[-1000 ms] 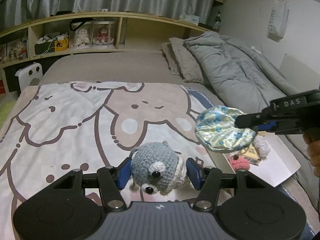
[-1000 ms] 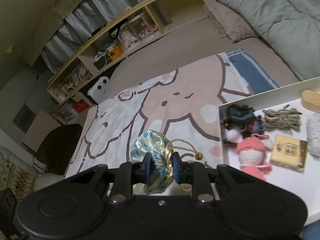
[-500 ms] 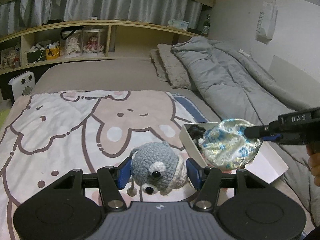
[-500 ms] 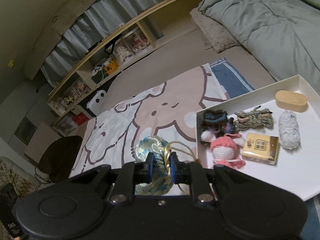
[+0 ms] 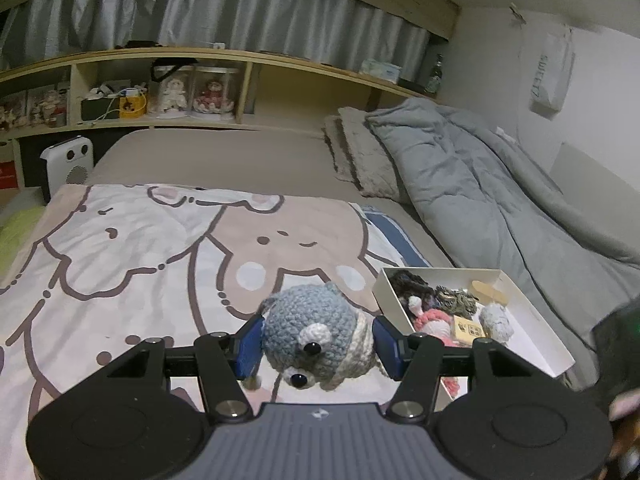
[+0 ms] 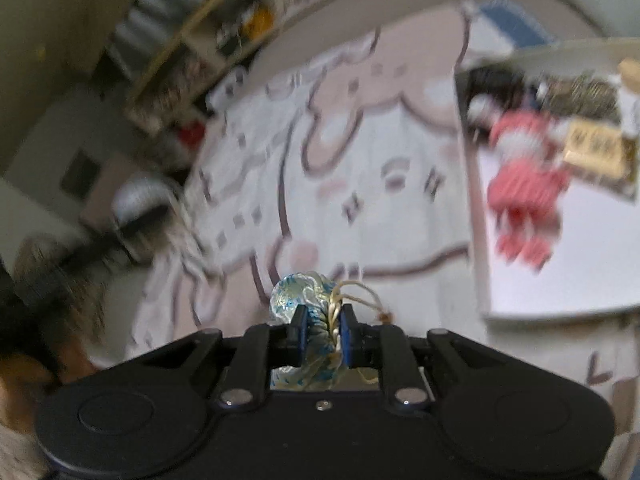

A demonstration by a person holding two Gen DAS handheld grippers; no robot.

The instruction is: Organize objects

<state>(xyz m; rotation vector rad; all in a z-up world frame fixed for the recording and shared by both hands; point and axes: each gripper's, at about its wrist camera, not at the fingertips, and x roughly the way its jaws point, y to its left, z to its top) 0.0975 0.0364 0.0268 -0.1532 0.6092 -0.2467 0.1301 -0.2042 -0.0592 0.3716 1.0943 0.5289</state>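
So both hands are loaded right now. The left gripper (image 5: 316,340) has its jaws clamped around a grey-blue crochet animal (image 5: 316,334) with bead eyes, held up over the cartoon-print blanket (image 5: 132,256), just left of the white box (image 5: 532,320). The right gripper (image 6: 322,330) has its jaws clenched tight on a shiny blue-and-gold drawstring pouch (image 6: 306,294), cord dangling off the side. That view is badly smeared, but the pouch reads as hovering over the blanket, left of the box's near corner and not in it yet.

The box already has stuff in it: a pink crochet doll (image 5: 434,318), a small yellow card box (image 5: 468,330), some dark yarn bundles (image 5: 412,284), a pale grey fuzzy thing (image 5: 496,320) and a wooden oval piece (image 5: 490,291). The front half of the box looks bare.

My read: we're mid-carry, the drop-off step for both items. Next move would be swinging the pouch right over that bare patch, lowering it and letting go, without snagging the cord on the rim. Crochet animal probably goes in after.
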